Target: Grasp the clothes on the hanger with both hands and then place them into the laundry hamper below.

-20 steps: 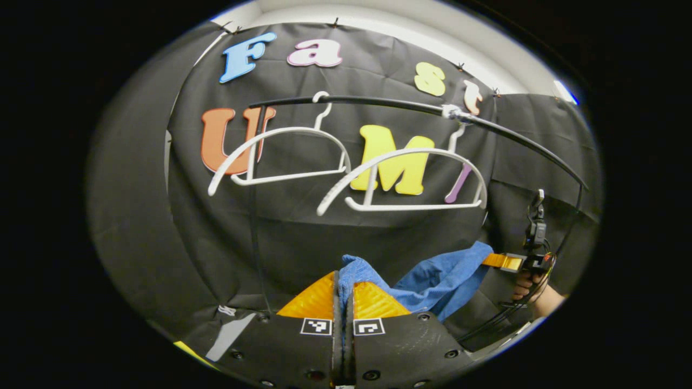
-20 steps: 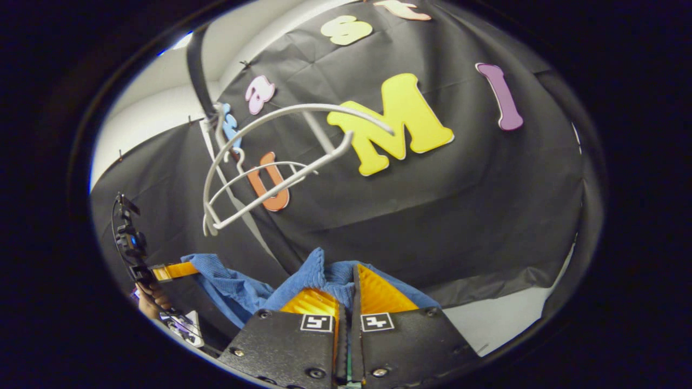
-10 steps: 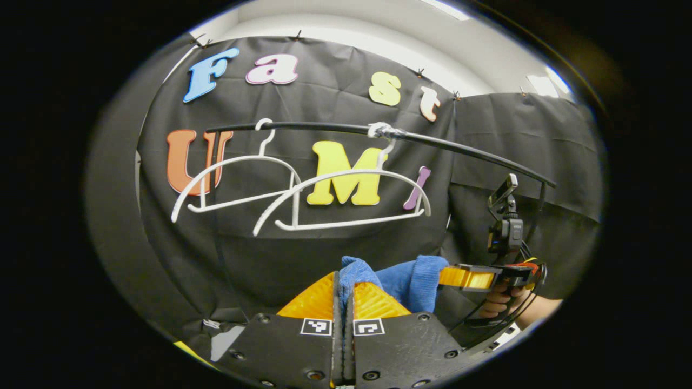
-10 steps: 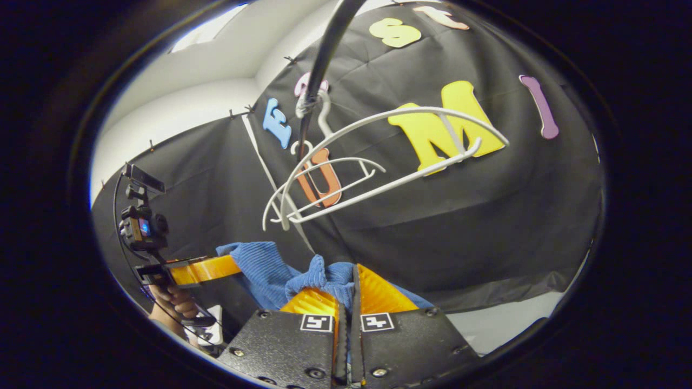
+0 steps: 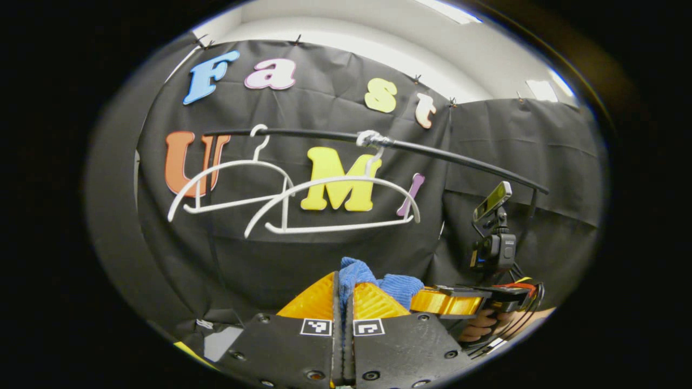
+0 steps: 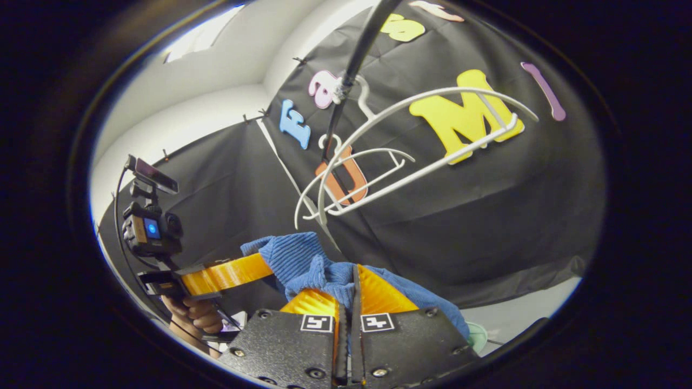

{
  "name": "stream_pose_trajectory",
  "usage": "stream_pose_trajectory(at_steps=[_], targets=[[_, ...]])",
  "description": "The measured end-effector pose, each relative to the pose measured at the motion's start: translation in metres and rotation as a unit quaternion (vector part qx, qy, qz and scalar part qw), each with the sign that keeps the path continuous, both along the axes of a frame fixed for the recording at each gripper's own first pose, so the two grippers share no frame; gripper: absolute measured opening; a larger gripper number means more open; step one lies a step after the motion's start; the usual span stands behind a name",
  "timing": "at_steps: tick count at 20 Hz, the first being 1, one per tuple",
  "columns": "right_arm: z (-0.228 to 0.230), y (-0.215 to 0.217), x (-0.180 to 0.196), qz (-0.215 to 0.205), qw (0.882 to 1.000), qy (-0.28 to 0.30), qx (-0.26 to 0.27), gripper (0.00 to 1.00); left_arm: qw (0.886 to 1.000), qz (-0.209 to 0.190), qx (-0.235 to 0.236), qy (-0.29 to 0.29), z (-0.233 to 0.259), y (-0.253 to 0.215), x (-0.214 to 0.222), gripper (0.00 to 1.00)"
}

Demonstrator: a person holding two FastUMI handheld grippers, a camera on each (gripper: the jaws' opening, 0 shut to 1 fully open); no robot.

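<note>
A blue knitted garment [image 5: 397,284] is held off the hangers between both grippers. My left gripper [image 5: 343,292] is shut on one bunched end of it. My right gripper [image 6: 348,289] is shut on the other end of the blue garment [image 6: 303,262]. In the left gripper view the right gripper [image 5: 421,300] sits close by at the lower right, held by a hand [image 5: 478,327]. In the right gripper view the left gripper [image 6: 267,265] comes in from the left, close to mine. Two bare white hangers [image 5: 330,205] hang on a black rail [image 5: 432,152] above the garment.
The black cloth wall [image 5: 303,259] stands right behind the rail. A strip of pale floor [image 6: 519,319] shows at the lower right of the right gripper view, with a pale green rim [image 6: 477,336] low down beside my gripper. The hamper's place is not clear from these views.
The two grippers have come much closer together, bunching the blue garment between them. The hangers and rail have drifted left and farther off in the left gripper view.
</note>
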State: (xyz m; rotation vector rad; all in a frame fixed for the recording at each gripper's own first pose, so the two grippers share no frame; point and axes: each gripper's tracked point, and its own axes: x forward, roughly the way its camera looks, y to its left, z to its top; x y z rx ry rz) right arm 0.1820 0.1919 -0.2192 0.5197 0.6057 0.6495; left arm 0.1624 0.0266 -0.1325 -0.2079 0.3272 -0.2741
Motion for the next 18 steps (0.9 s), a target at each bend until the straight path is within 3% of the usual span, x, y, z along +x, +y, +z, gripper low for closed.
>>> stream_pose_trajectory(at_steps=[4,9,18], targets=[[-0.083,0.000,-0.005,-0.013,0.995,0.094,-0.025,0.06,0.996,0.025,0.013,0.089,-0.082,0.007,-0.001,0.01],[-0.167,0.008,-0.018,-0.001,0.983,0.165,-0.079,0.06,0.981,0.037,0.040,0.187,-0.173,0.013,-0.013,0.01],[-0.228,0.021,-0.016,0.019,0.962,0.252,-0.106,0.07,0.961,0.053,0.026,0.269,-0.246,0.014,-0.024,0.01]])
